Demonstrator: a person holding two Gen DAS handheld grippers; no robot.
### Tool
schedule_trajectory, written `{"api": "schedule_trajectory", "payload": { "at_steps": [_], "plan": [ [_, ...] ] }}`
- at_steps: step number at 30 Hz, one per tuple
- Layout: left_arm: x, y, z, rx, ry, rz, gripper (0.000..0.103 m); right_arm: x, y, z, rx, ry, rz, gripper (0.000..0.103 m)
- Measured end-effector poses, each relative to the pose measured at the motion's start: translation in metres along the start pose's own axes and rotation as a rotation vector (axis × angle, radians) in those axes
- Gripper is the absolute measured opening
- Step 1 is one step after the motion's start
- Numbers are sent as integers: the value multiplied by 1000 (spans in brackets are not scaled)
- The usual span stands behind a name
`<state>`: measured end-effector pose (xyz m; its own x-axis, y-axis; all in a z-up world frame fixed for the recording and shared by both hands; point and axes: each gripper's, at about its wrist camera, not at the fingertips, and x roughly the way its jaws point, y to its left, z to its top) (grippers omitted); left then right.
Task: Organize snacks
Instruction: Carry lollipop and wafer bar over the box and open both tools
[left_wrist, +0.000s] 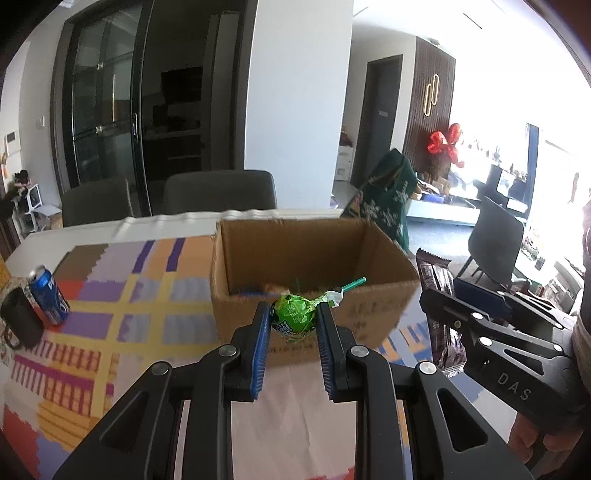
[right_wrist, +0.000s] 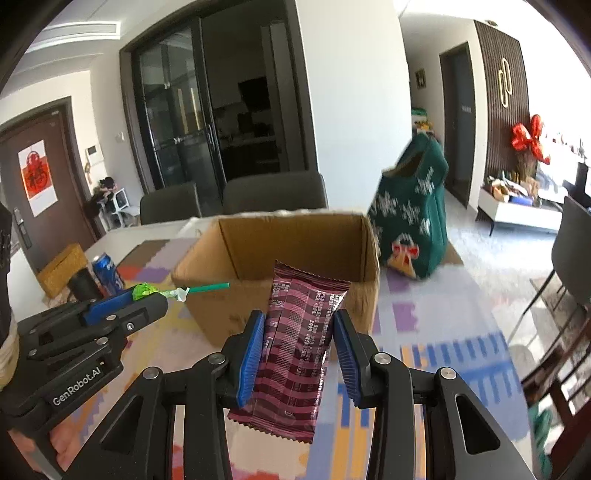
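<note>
The left claw (left_wrist: 291, 325) is clamped on a lollipop (left_wrist: 293, 314) in a green wrapper, its blue pads pressing the round head from both sides. The green stick (left_wrist: 352, 283) pokes up and to the right, past a twist of wrapper. The lollipop is held in the air just in front of the near wall of an open cardboard box (left_wrist: 314, 258), level with its rim.

The right claw (right_wrist: 299, 343) is clamped on a maroon snack packet (right_wrist: 299, 343) with a striped pattern and white print. The packet stands nearly upright between the 2 pads, its crimped top edge reaching above the box's near rim and its bottom edge hanging below the fingers. It, too, is off the tabletop, just in front of the box.

The 2 claws are side by side, close together, both facing the box. A hand (right_wrist: 62, 448) grips the left tool from below.

The box sits on a tabletop (left_wrist: 140, 295) covered with a cloth of purple, yellow, orange and red blocks. Inside the box, near the front wall, something orange and blue shows, too hidden to make out. At the far left of the cloth a blue drink can (left_wrist: 48, 295) stands beside a dark cup (left_wrist: 22, 321). Behind the box, to the right, stands a green bag (right_wrist: 413, 221) with white snowflakes. 2 grey chairs (left_wrist: 221, 192) are pushed in at the far side.
</note>
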<state>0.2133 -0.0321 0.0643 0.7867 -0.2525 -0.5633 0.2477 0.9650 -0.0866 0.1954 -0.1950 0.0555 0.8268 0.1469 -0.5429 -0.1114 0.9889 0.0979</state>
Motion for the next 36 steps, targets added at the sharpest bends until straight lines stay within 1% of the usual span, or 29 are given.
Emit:
{"api": "schedule_trajectory", "payload": {
  "at_steps": [4, 13, 19, 21, 24, 27, 28, 29, 30, 31, 33, 34, 36],
  "plan": [
    [7, 4, 17, 5, -8, 17, 25, 8, 3, 23, -21, -22, 7, 39],
    [34, 14, 44, 24, 17, 43, 25, 35, 1, 61, -48, -7, 2, 39],
    [56, 19, 55, 28, 55, 53, 25, 56, -1, 78, -62, 23, -5, 39],
    [63, 20, 58, 20, 71, 47, 25, 66, -5, 83, -56, 48, 0, 39],
    [73, 22, 62, 6, 90, 30, 25, 79, -7, 87, -55, 72, 0, 40],
    [82, 22, 65, 13, 108, 42, 25, 92, -10, 89, -49, 100, 5, 40],
    [85, 22, 65, 15, 115, 46, 30, 96, -10, 89, -48, 110, 5, 40],
    [86, 22, 66, 15, 119, 54, 38, 99, -11, 88, -48, 118, 3, 40],
    [86, 23, 67, 14, 113, 63, 40, 102, -11, 89, -49, 125, 4, 42],
    [85, 23, 68, 14, 108, 68, 42, 105, -12, 89, -43, 138, 5, 46],
    [83, 24, 67, 16, 107, 81, 44, 108, -15, 90, -26, 149, 7, 49],
    [81, 24, 67, 17, 108, 86, 46, 107, -15, 90, -23, 148, 2, 51],
    [73, 21, 65, 34, 92, 97, 49, 106, -16, 89, -24, 150, -5, 56]
  ]
}}
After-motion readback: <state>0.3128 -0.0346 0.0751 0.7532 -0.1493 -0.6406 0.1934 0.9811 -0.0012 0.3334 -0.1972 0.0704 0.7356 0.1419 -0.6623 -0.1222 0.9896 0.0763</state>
